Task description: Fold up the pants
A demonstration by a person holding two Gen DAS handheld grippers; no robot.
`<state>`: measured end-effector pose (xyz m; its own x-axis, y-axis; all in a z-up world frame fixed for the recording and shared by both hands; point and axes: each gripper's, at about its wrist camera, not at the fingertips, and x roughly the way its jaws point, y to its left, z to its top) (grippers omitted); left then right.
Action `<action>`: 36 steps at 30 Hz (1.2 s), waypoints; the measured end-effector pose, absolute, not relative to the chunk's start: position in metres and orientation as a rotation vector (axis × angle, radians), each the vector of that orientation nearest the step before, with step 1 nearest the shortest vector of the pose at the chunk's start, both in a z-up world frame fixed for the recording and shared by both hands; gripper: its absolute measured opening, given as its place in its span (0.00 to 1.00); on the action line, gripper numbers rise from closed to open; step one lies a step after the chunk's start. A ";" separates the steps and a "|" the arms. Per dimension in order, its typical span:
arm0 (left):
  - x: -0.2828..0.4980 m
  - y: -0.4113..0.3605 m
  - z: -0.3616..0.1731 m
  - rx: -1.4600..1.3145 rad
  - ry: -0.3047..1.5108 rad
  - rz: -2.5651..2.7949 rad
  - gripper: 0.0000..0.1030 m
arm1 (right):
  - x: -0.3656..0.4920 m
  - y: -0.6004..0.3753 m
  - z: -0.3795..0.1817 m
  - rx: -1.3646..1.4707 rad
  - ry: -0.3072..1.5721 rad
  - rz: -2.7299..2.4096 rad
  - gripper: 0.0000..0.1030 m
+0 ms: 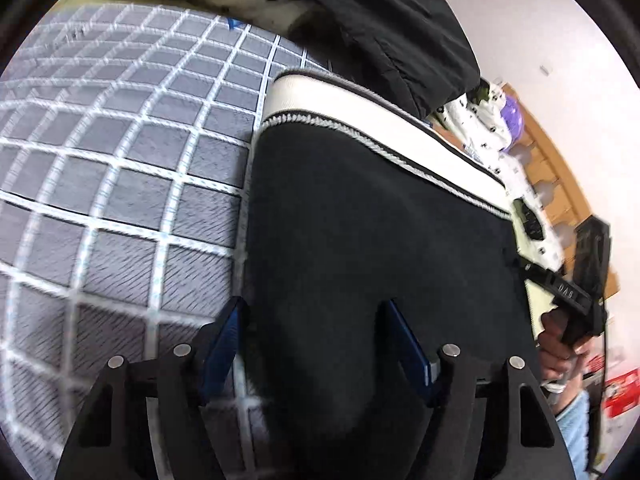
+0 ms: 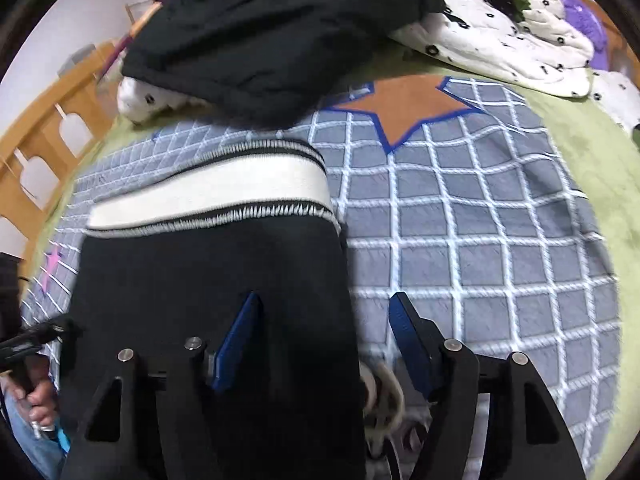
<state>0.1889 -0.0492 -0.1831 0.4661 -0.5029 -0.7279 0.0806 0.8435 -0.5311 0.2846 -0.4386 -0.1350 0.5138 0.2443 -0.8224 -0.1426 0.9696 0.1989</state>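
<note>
We see black pants point(image 1: 372, 248) lying flat on a grey blanket with white squares point(image 1: 120, 184), which is spread over a bed. The pants have a wide white waistband point(image 1: 360, 120) at the far end. Their long side runs from the grippers away to that band.

Our left gripper point(image 1: 314, 316) is right above the near part of the pants, by their left edge. Its blue fingers point(image 1: 406, 344) stand apart, and nothing is pinched between them. One finger is over the edge of the pants, the other is over the black cloth.

Our right gripper point(image 2: 324, 312) is above the right edge of the pants point(image 2: 208, 280). Its fingers stand apart too and grip nothing. The left one is over the cloth, the right one is over the blanket point(image 2: 480, 240).

A big dark jacket point(image 2: 272, 36) lies past the waistband point(image 2: 208, 196).
</note>
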 end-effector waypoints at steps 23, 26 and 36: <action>0.161 0.034 -0.098 -0.514 1.007 -0.463 0.22 | 0.217 -0.376 -0.071 0.428 0.893 0.359 0.17; 0.147 0.075 -0.085 -0.485 1.011 -0.405 0.22 | 0.208 -0.337 -0.065 0.434 0.908 0.417 0.17; 0.136 0.146 -0.147 -0.505 1.133 -0.291 0.29 | 0.206 -0.249 -0.109 0.240 1.020 0.372 0.21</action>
<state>0.1359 0.1457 -0.1475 0.4038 -0.4675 -0.7864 -0.0313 0.8520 -0.5226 0.2058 -0.2487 -0.1095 0.4691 0.4106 -0.7819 -0.1898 0.9115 0.3648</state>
